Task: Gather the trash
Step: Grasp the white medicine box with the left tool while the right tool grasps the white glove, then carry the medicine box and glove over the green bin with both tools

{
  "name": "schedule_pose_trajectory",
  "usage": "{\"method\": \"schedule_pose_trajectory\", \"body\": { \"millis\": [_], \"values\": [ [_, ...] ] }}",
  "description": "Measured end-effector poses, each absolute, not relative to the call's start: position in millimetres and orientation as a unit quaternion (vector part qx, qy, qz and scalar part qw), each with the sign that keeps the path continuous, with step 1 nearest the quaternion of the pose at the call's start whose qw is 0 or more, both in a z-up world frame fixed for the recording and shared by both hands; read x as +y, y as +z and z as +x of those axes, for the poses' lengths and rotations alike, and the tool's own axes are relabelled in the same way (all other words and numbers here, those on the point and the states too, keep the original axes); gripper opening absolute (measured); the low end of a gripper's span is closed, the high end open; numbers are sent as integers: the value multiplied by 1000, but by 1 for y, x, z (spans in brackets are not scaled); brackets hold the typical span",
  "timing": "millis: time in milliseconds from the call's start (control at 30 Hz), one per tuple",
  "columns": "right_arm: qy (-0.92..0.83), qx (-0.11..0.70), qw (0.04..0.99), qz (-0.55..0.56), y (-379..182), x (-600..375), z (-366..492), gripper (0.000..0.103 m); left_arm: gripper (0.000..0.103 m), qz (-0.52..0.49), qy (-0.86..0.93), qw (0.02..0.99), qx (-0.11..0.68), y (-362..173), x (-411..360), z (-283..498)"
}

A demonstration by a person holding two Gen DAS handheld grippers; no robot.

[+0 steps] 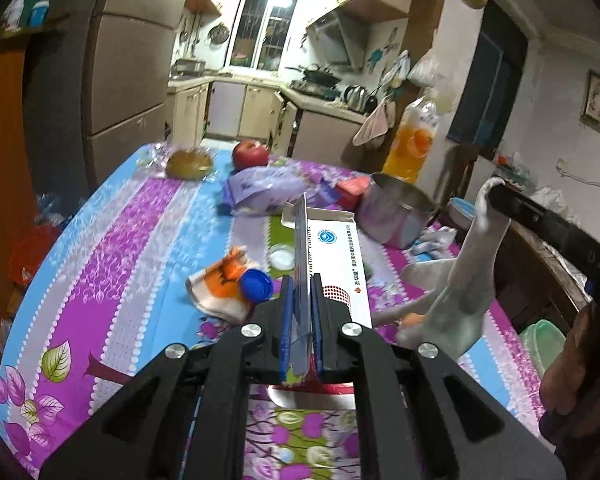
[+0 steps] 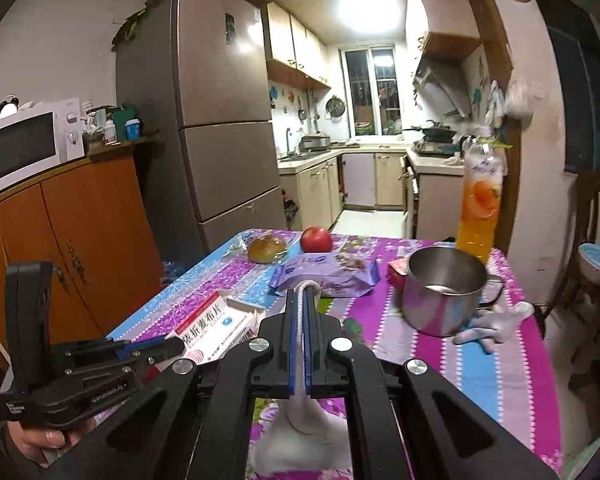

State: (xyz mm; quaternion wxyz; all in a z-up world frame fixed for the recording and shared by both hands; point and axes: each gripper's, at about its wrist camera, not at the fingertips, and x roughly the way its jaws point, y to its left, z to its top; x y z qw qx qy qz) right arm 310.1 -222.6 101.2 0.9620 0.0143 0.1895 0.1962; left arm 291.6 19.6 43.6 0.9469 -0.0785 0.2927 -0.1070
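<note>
— What's your desk (image 2: 512, 364) carrying?

— You've got a flowered purple and blue cloth over it. At the far end lie a bun (image 2: 267, 249) and a red apple (image 2: 316, 239), with a purple packet (image 2: 328, 274) nearer. To the right stand a steel mug (image 2: 440, 292) and an orange drink bottle (image 2: 480, 200).

— And nearer you?

— A blue bottle cap (image 1: 257, 285) on a crumpled wrapper (image 1: 220, 288).

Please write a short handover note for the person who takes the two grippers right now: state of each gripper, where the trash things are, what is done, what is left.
Left gripper: shut on the flattened medicine box, lifted over the table.
Right gripper: shut on a grey sock, which hangs below it.
On the table: orange wrapper with blue cap, white lid, purple bag, red box, another sock beside the steel mug. Also bread, apple, juice bottle.
Done: two items picked up. Left: drop them (no bin in view), then collect the wrapper, cap, lid.
</note>
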Motion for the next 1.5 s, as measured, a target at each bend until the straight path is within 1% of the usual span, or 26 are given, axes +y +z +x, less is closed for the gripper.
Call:
{"method": "schedule_pose_trajectory", "body": {
  "millis": [533,967,1500],
  "values": [
    [136,169,976,31,133,-303,241,3,7,-49,-162,952,255,81,-57,260],
    [74,156,984,31,151,-368,191,3,7,-32,-223,943,247,90,-127,245],
    [-45,158,985,44,159,-493,116,3,7,1,-326,911,253,87,-246,226]
  ]
}}
